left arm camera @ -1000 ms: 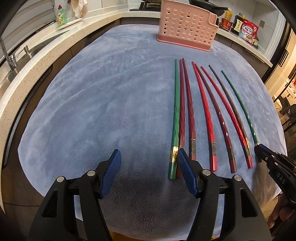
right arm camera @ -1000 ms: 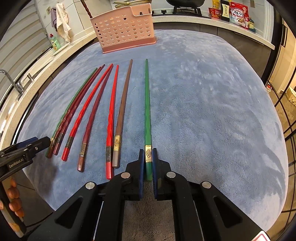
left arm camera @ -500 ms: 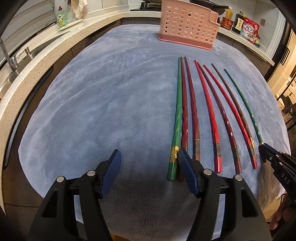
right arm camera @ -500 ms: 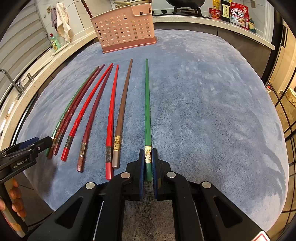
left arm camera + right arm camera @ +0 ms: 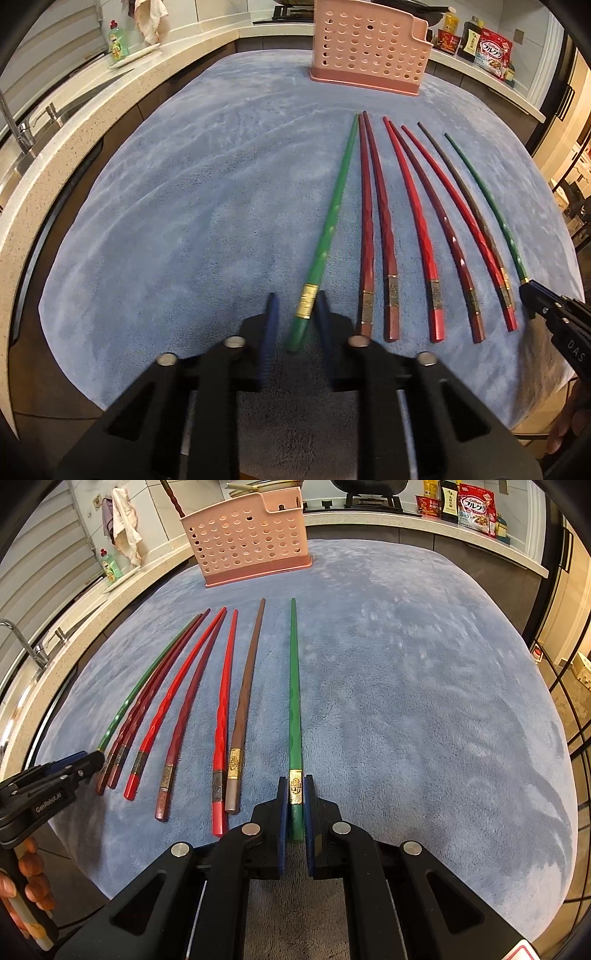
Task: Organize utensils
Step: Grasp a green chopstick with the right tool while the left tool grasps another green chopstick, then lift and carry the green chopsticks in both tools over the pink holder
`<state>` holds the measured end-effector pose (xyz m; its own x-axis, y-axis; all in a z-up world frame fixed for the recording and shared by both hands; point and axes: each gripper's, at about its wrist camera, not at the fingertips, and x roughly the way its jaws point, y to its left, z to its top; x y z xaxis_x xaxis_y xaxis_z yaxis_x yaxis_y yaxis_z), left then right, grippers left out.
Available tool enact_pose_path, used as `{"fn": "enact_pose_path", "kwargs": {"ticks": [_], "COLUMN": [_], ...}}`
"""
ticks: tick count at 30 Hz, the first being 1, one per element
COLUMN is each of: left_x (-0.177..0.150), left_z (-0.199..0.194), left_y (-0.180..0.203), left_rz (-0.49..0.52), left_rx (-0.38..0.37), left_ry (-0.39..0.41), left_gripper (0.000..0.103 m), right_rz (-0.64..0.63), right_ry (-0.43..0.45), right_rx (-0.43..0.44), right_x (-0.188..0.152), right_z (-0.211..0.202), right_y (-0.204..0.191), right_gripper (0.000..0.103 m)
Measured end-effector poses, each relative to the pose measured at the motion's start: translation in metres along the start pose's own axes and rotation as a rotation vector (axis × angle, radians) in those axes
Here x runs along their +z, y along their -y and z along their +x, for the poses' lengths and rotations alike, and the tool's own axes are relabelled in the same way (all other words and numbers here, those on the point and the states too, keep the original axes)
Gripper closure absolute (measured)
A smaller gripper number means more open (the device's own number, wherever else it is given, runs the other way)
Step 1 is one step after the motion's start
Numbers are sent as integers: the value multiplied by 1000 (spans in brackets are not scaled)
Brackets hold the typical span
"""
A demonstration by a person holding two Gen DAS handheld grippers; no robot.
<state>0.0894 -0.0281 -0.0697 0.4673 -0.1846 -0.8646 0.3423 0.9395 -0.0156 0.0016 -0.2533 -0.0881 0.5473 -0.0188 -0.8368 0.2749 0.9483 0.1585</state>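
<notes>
Our right gripper (image 5: 295,801) is clamped on one green chopstick (image 5: 294,701) lying on the blue mat (image 5: 424,701); our left gripper (image 5: 295,317), fingers narrowly apart, straddles the other green chopstick (image 5: 332,221), pink holder (image 5: 369,48) beyond

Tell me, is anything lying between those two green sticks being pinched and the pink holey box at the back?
Nothing visible blocks either. Each green chopstick, left and right, points across bare blue cloth toward the pink basket. The red and brown chopsticks lie between the two, beside both paths. The basket already holds a dark stick.
</notes>
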Motion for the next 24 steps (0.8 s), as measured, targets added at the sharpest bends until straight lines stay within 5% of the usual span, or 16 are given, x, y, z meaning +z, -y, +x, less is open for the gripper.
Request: {"fn": "enact_pose_path", "kwargs": {"ticks": [12,24], "left_x": [7,43], "left_z": [-28,-78], "left_y": [-8,-26], "left_rz": [-41,-97], "left_rx": [-45,-74], "left_ry": [33,145], "left_gripper": [96,96], "right_rz": [7,29], "right_ry": [53,204], "right_rx": [16,27], "right_x": [4,53], "right_z": [-29,-86], "right_y": [4,15], "right_gripper": [96,96]}}
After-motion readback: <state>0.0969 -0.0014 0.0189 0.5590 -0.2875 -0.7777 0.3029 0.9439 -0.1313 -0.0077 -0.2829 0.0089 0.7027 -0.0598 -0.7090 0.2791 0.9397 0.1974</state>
